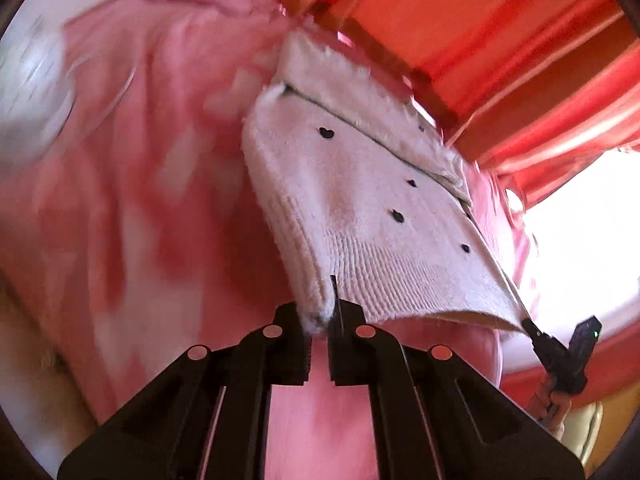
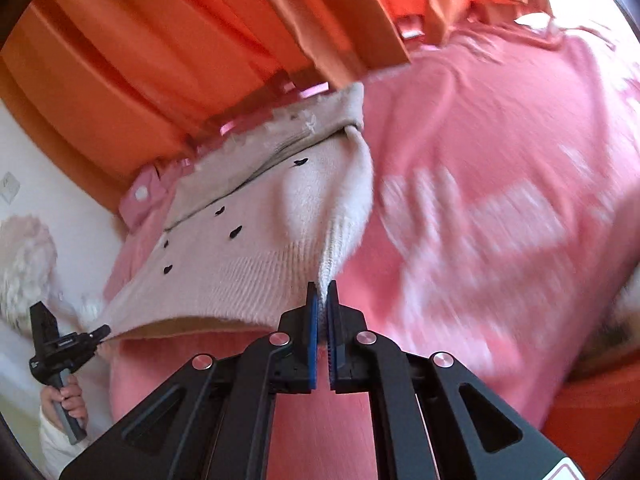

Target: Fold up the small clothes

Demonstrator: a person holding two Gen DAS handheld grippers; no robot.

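Note:
A small pale pink knit sweater with tiny black hearts is held up above a pink bedspread. My left gripper is shut on one corner of its ribbed hem. My right gripper is shut on the other hem corner and also shows in the left wrist view. The sweater hangs stretched between both grippers, with its far part folded over. The left gripper shows at the left of the right wrist view.
Orange-red curtains hang behind the bed. The pink bedspread with white patches fills the area under the sweater. A white fluffy item lies at the left. A bright window is at the right.

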